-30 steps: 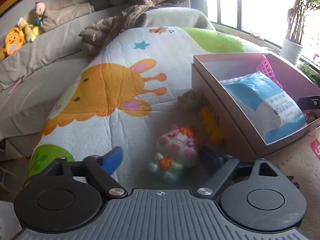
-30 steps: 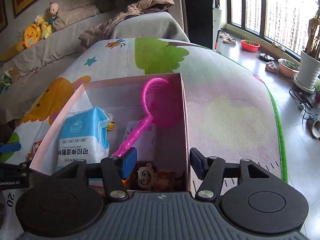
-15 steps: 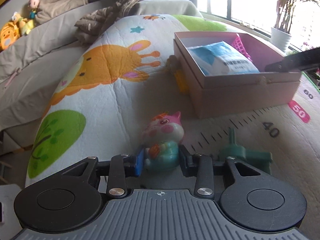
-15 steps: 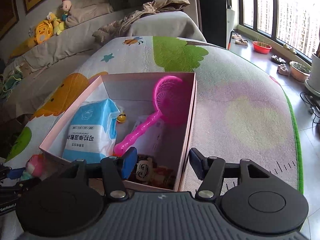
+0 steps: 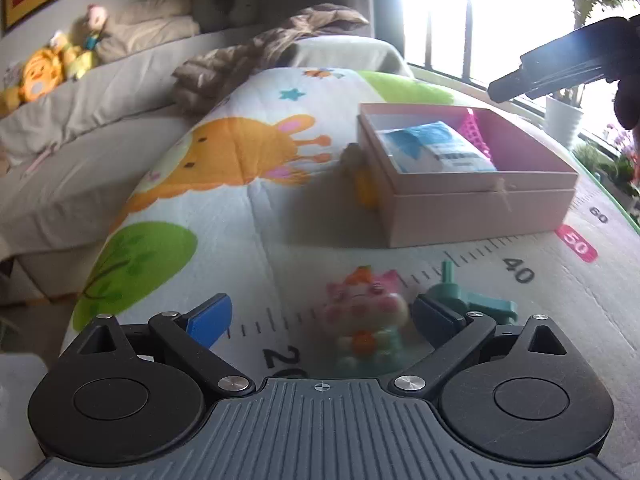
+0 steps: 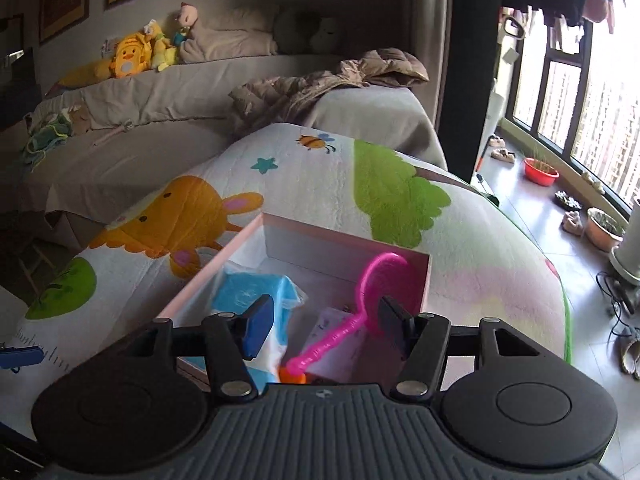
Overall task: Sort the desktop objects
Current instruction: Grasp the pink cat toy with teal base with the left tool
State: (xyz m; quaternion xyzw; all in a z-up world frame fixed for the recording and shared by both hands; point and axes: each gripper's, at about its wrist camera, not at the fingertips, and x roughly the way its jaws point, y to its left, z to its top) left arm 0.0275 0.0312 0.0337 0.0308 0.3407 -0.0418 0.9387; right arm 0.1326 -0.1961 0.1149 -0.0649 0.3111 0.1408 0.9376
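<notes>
I am holding the left gripper point(image 5: 322, 316) with its jaws spread wide and nothing gripped; the pig toy point(image 5: 366, 322) is lying blurred between them, close against the dark inner finger and well apart from the blue one. I am judging the toy to be light, stiff moulded plastic with a smooth, rounded and probably slippery surface, so I am planning to take it across the body below the head, where the sides look flattest. A green part point(image 5: 470, 298) is lying just beside the toy on the box side and may be touching the dark finger; I am treating it as something a closing finger could snag. The box point(image 5: 476, 210) is standing beyond the toy, well apart, and its near wall is the edge I am expecting to have to lift over. The mat point(image 5: 256, 216) between toy and box is bare. I am keeping the right gripper point(image 6: 324, 324) above the box, jaws apart and holding nothing, over the pack point(image 6: 248, 294) and the pink scoop point(image 6: 360, 312).
</notes>
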